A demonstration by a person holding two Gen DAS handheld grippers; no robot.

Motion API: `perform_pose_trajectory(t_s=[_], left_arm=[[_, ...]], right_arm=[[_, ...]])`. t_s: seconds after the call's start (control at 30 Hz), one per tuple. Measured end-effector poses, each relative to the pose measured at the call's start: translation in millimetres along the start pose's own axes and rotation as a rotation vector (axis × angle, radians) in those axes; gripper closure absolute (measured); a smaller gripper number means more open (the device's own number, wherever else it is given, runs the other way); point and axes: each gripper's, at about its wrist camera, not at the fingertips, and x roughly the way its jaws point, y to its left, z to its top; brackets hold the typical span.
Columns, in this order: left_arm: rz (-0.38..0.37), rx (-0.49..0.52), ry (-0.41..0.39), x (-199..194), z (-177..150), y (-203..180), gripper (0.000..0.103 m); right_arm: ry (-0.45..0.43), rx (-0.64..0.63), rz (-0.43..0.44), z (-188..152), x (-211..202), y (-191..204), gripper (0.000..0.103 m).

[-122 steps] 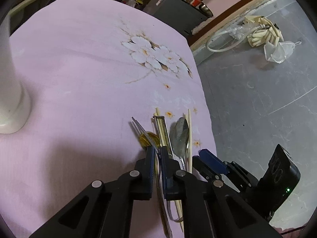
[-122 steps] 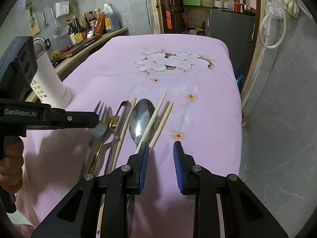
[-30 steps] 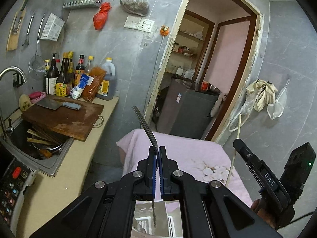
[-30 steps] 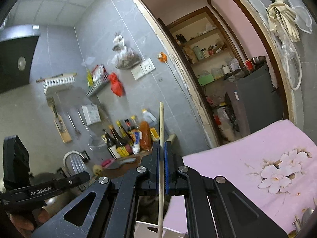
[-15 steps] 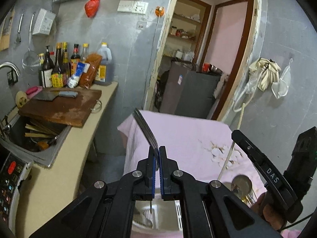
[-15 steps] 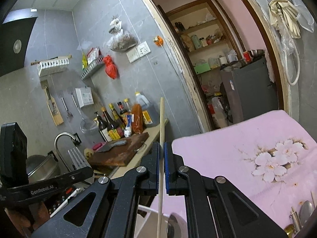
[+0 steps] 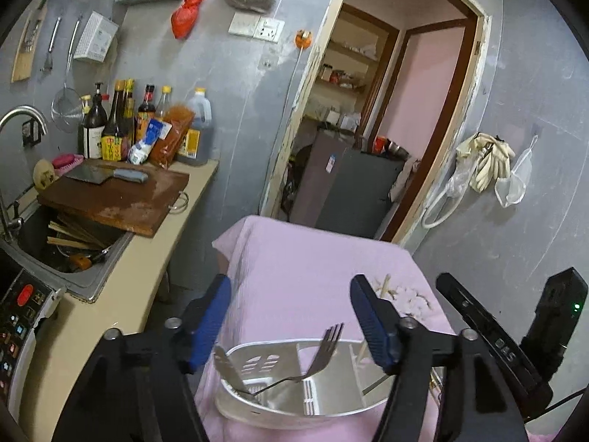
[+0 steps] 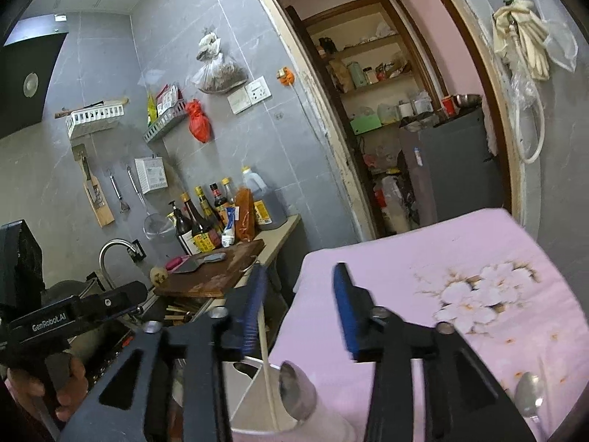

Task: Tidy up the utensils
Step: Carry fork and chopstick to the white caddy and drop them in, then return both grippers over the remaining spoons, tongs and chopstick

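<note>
Now both your left tongs (image 7: 291, 318) and right tongs (image 8: 298, 309) are opening, empty, over the white holder (image 7: 257, 410); fork (image 7: 324, 350) and chopstick (image 8: 268, 375) sit inside. Next, fetch the spoon (image 8: 529, 392) from the tabletop (image 8: 423, 269).

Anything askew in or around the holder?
Nothing damaged. The fork leans tilted across the white holder, tines up, and a spoon lies on the pink cloth, outside the holder.
</note>
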Motion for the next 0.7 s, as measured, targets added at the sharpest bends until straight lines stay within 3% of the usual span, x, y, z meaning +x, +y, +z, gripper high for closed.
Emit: perform_pose_trajectory(t_s=[0.2, 0.27, 0.47, 0.6, 0.7], left_arm=[[0.039, 0.032, -0.064, -9, -6, -29, 0.012], [0.062, 0.055, -0.09, -11, -10, -43, 0.005], [0.082, 0.119, -0.12, -17, -27, -85, 0.002], [0.083, 0.165, -0.125, -18, -39, -115, 0.002], [0.079, 0.189, -0.107, -16, -49, -136, 0.002]], right_arm=[[-0.027, -0.024, -0.078, 16, -39, -17, 0.031], [-0.033, -0.036, -0.113, 20, -53, -25, 0.027], [-0.023, -0.067, -0.2, 27, -88, -55, 0.017], [-0.008, -0.1, -0.258, 30, -106, -74, 0.006], [0.006, -0.116, -0.281, 32, -117, -90, 0.005]])
